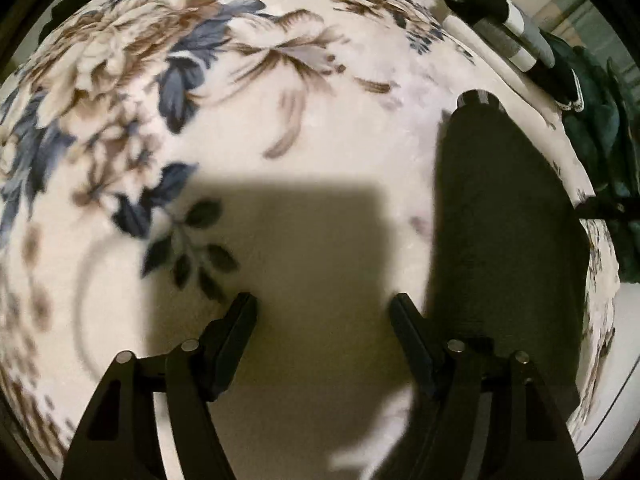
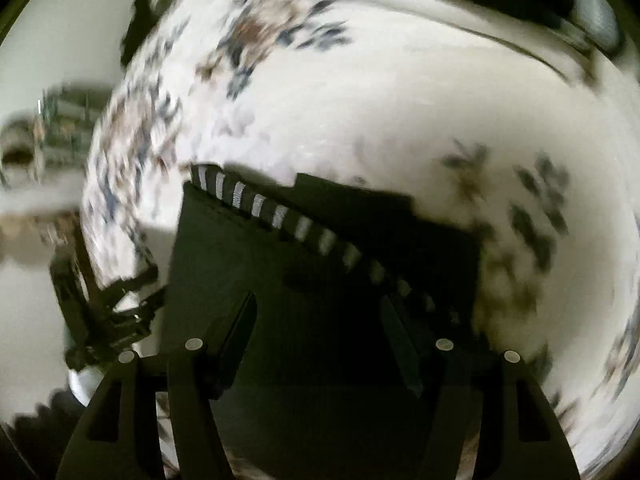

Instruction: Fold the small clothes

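Note:
A black garment [image 1: 500, 240] lies flat and lengthwise on the floral blanket [image 1: 280, 120], its striped waistband end [image 1: 478, 98] at the far side. My left gripper [image 1: 323, 300] hovers open just left of it, over bare blanket in its own shadow, with nothing between the fingers. The right wrist view is motion-blurred: the same black garment [image 2: 248, 248] with its black-and-white striped band [image 2: 280, 216] lies under my right gripper [image 2: 320, 304]. Those fingers stand apart above the dark cloth, and I see nothing pinched between them.
A stack of folded dark, grey and white clothes [image 1: 500, 28] sits at the blanket's far right edge. Dark green cloth [image 1: 592, 120] is bunched beyond that edge. A blurred dark mechanical shape [image 2: 108, 316] shows left of the garment in the right wrist view.

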The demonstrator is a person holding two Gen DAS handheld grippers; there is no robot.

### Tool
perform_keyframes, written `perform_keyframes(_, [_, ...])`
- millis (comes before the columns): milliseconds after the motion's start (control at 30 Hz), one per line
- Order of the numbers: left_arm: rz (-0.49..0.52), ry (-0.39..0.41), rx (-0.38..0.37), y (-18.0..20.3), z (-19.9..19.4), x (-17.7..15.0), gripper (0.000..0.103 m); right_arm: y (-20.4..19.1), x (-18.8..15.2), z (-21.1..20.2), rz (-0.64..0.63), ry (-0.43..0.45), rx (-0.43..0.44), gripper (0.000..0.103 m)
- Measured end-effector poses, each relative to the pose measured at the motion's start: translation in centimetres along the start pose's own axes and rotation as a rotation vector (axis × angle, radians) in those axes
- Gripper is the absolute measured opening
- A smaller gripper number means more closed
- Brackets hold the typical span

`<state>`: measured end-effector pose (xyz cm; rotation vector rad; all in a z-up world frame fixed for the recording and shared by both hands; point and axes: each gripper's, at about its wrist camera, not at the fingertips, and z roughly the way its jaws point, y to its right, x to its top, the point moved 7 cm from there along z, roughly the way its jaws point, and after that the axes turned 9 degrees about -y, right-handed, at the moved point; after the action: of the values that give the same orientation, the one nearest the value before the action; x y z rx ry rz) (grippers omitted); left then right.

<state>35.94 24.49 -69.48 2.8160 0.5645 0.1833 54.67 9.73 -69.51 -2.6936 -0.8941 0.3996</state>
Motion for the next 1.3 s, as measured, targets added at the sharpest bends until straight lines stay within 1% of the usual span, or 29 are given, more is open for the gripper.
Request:
perform_keyframes(33, [0.01,0.002,-0.021,0.1,0.2,0.1,0.086,-0.1,0.6,0.8,-0.014,-0.023,-0.015,0.056])
perform_keyframes(67, [0.022,0.004,-0.052,0.3,0.5,0.2,0.098,0.0,0.4,1.4,-0.023,-0.028,-0.021,0.034])
perform_keyframes(100, [0.027,0.008,-0.069,0.5,0.8,0.3,0.103,0.0,0.7,1.7,-0.026,-0.031,-0.028,0.006])
perform_keyframes(200, [0.019,0.062,-0.067,0.3,1.1,0.4,0.103,1.4,1.4,0.1,0.041,0.071,-0.048,0.005])
perform_keyframes(233, [0.006,0.075,-0.067,0.2,1.1,0.5,0.103,1.8,1.6,0.3,0.067,0.062,-0.028,0.005])
perform_keyframes(300, [0.011,0.056,-0.054,0.3,1.2,0.4,0.103,2.1,1.8,1.1,0.117,0.033,0.015,0.005])
perform_keyframes(367, [0.025,0.001,-0.055,0.7,1.0,0.8,0.103,2.1,1.6,1.5,0.154,-0.012,0.085,0.008])
perform_keyframes(400, [0.011,-0.011,-0.073,0.6,0.3,1.0,0.103,2.4,1.1,1.0,0.192,-0.014,0.139,0.015])
perform_keyframes(433, [-0.009,0.0,-0.106,0.5,-0.6,1.2,0.103,3.1,0.3,0.0,0.24,0.005,0.183,0.038])
perform_keyframes(467, [-0.03,0.029,-0.165,0.4,-1.9,1.7,0.103,3.6,-0.2,-0.5,0.269,0.027,0.196,0.05])
perform_keyframes(500, [-0.045,0.051,-0.196,0.3,-2.8,1.9,0.103,4.9,-1.4,-1.5,0.318,0.066,0.207,0.069])
perform_keyframes(533, [-0.063,0.071,-0.221,0.2,-3.7,2.4,0.103,6.6,-3.1,-2.4,0.375,0.107,0.221,0.077])
perform_keyframes(600, [-0.077,0.085,-0.313,0.6,-4.6,3.3,0.103,9.3,-6.7,-2.7,0.471,0.131,0.263,0.078])
perform_keyframes(633, [-0.076,0.073,-0.355,1.0,-4.4,3.5,0.103,10.7,-8.9,-2.1,0.52,0.133,0.306,0.078])
perform_keyframes(667, [-0.068,0.048,-0.39,1.7,-3.7,3.6,0.103,11.8,-11.1,-1.1,0.558,0.131,0.363,0.078])
perform_keyframes(700, [-0.045,-0.006,-0.449,2.9,-2.1,3.3,0.103,12.4,-12.7,0.3,0.584,0.123,0.418,0.079])
perform_keyframes(733, [-0.036,-0.042,-0.474,3.9,-0.9,2.9,0.103,12.7,-13.8,1.7,0.595,0.119,0.474,0.082])
perform_keyframes(767, [-0.036,-0.089,-0.478,4.5,0.8,2.2,0.102,12.9,-14.7,3.3,0.61,0.116,0.535,0.082])
perform_keyframes(800, [-0.018,-0.103,-0.463,5.2,1.8,1.6,0.102,13.1,-15.7,5.0,0.634,0.107,0.593,0.082])
perform_keyframes(867, [0.037,-0.073,-0.423,6.0,1.6,1.3,0.102,12.9,-16.5,7.4,0.626,0.128,0.739,0.082])
perform_keyframes(967, [0.036,-0.072,-0.447,6.8,1.2,2.0,0.102,12.3,-15.7,8.1,0.593,0.163,0.796,0.085])
perform_keyframes(1000, [0.037,-0.073,-0.459,7.4,1.2,2.4,0.102,12.1,-15.3,8.3,0.576,0.16,0.795,0.085])
perform_keyframes(1033, [0.049,-0.076,-0.441,7.5,1.1,2.1,0.102,12.0,-15.2,8.4,0.572,0.151,0.781,0.085])
perform_keyframes(1100, [0.089,-0.079,-0.361,8.4,0.8,2.0,0.102,12.4,-15.5,7.9,0.588,0.144,0.762,0.085])
perform_keyframes(1133, [0.098,-0.074,-0.35,8.5,0.6,2.2,0.102,13.0,-15.9,7.1,0.606,0.158,0.718,0.085])
perform_keyframes(1167, [0.105,-0.07,-0.341,8.6,0.3,2.4,0.098,13.9,-16.3,6.2,0.619,0.177,0.669,0.085])
perform_keyframes(1200, [0.112,-0.063,-0.319,8.5,0.1,2.6,0.095,15.0,-16.7,5.1,0.63,0.221,0.596,0.085])
perform_keyframes(1267, [0.133,-0.066,-0.246,8.5,0.2,3.3,0.095,17.0,-17.8,3.7,0.638,0.245,0.54,0.085])
perform_keyframes(1300, [0.138,-0.071,-0.183,8.4,0.5,3.7,0.095,17.5,-17.7,3.7,0.642,0.249,0.529,0.085])
